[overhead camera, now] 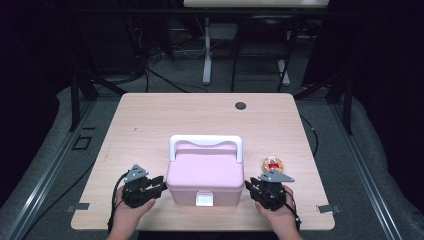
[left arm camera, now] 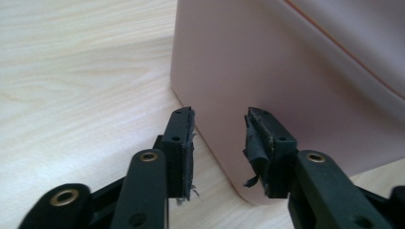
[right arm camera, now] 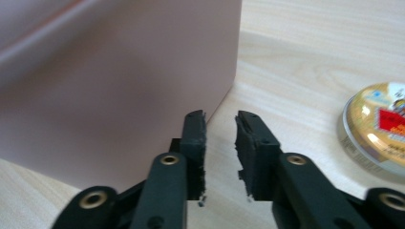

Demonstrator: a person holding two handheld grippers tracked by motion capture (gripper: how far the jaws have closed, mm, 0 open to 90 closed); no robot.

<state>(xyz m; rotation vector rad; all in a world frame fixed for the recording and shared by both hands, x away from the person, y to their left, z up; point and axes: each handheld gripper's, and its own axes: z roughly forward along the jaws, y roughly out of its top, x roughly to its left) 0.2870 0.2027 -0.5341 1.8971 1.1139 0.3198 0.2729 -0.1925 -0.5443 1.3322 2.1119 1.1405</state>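
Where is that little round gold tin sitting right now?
In the high view the round gold tin lies on the table, right of the pink box, just beyond the right tool.

A pink lidded storage box (overhead camera: 204, 177) with a white carry handle folded back and a white front latch stands upright and closed, just left of a round gold-lidded tin (overhead camera: 273, 163).

round tin (overhead camera: 273, 163): gold lid with red label, lying flat near the surface's right edge
dark grommet (overhead camera: 241, 105): near the surface's far edge
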